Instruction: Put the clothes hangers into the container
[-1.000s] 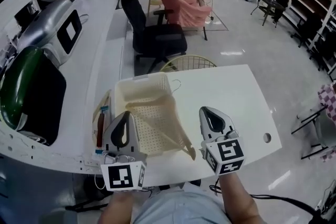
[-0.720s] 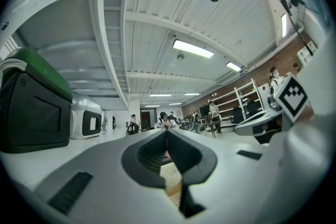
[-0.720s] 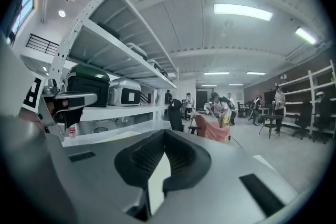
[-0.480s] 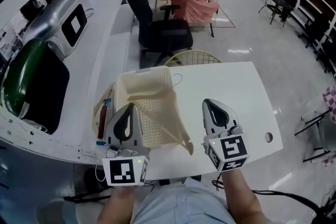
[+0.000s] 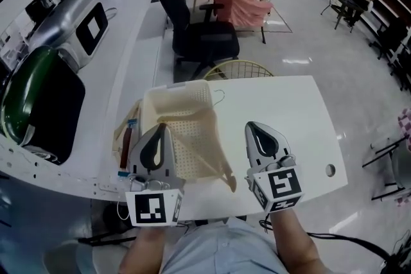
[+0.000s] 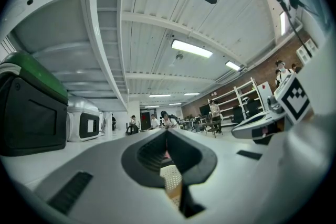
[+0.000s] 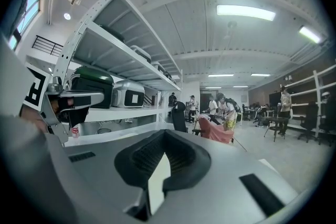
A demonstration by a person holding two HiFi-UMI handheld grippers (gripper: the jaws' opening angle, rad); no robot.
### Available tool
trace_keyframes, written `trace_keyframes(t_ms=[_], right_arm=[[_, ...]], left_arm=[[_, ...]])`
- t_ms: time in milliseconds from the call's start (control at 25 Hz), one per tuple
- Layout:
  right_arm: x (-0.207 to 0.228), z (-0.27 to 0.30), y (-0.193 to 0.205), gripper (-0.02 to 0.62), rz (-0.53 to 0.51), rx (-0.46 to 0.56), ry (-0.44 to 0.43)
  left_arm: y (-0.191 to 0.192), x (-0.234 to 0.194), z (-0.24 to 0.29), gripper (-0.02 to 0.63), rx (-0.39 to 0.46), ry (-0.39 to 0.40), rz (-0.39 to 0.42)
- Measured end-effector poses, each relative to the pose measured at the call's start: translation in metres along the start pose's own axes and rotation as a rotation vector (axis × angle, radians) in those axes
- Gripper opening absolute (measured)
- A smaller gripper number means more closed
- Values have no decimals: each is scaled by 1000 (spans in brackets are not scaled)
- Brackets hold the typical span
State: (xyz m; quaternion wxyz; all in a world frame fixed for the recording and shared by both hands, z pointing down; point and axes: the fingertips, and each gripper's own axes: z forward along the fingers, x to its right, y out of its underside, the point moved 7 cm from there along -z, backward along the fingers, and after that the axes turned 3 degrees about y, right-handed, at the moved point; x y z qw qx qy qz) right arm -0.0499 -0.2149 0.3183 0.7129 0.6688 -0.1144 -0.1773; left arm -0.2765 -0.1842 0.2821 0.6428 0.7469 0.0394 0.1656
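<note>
Hangers of beige plastic (image 5: 218,167) are lying inside the cream perforated plastic basket (image 5: 176,96), which is sitting on the left part of the white desk (image 5: 282,112). One hanger arm is slanting across the basket and its end is poking out over the near corner, while a thin wire hook is showing at the basket's far right corner. How many hangers are in there I cannot tell.

The left gripper (image 5: 159,128) is hovering over the near left side of the basket, pointing away from the person. In the left gripper view its jaws (image 6: 167,131) are meeting at the tips with nothing gripped, and the dotted wall of the basket is showing through the gap below them. The right gripper (image 5: 252,128) is hanging over bare desk just right of the basket, apart from it. In the right gripper view its jaws (image 7: 164,131) are pressing together and holding nothing, with only white desk showing beneath.

Beyond the far edge of the desk a round pale yellow wire frame (image 5: 241,69) is standing, and a black office chair (image 5: 199,35) is standing behind it. On the curved white shelf to the left, a green and black case (image 5: 35,106) is resting beside a silver case (image 5: 70,22).
</note>
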Motion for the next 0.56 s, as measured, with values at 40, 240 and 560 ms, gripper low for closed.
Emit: trace_keyframes(t_ms=[40, 240, 560], right_arm=[[1, 0, 1, 11, 1, -1, -1], [5, 3, 3, 11, 7, -8, -2], [10, 8, 6, 11, 7, -13, -6]], left_arm=[[1, 1, 1, 12, -1, 2, 5], [4, 4, 6, 12, -7, 12, 7], [5, 6, 13, 12, -14, 16, -5]])
